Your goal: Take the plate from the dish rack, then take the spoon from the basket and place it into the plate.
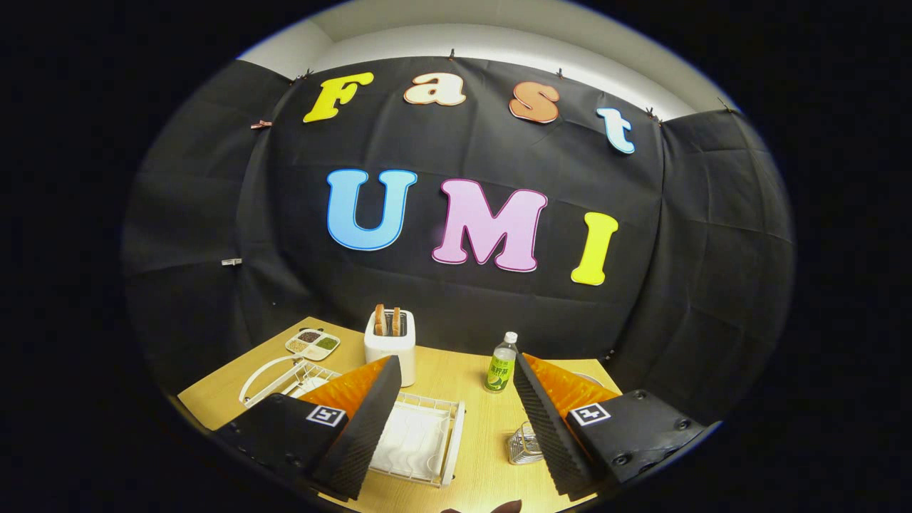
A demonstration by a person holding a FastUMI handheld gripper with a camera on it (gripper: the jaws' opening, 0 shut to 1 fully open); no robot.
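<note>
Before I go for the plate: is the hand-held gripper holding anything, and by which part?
Nothing is held. The hand-held gripper is open, its fingers spread above the table, with the dish rack below them.

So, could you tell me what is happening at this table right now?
A person holds the gripper above the wooden table, fingers open and holding nothing. The white dish rack lies partly behind one finger, and the small wire basket sits beside the other. A toaster and a bottle stand beyond the fingers.
</note>
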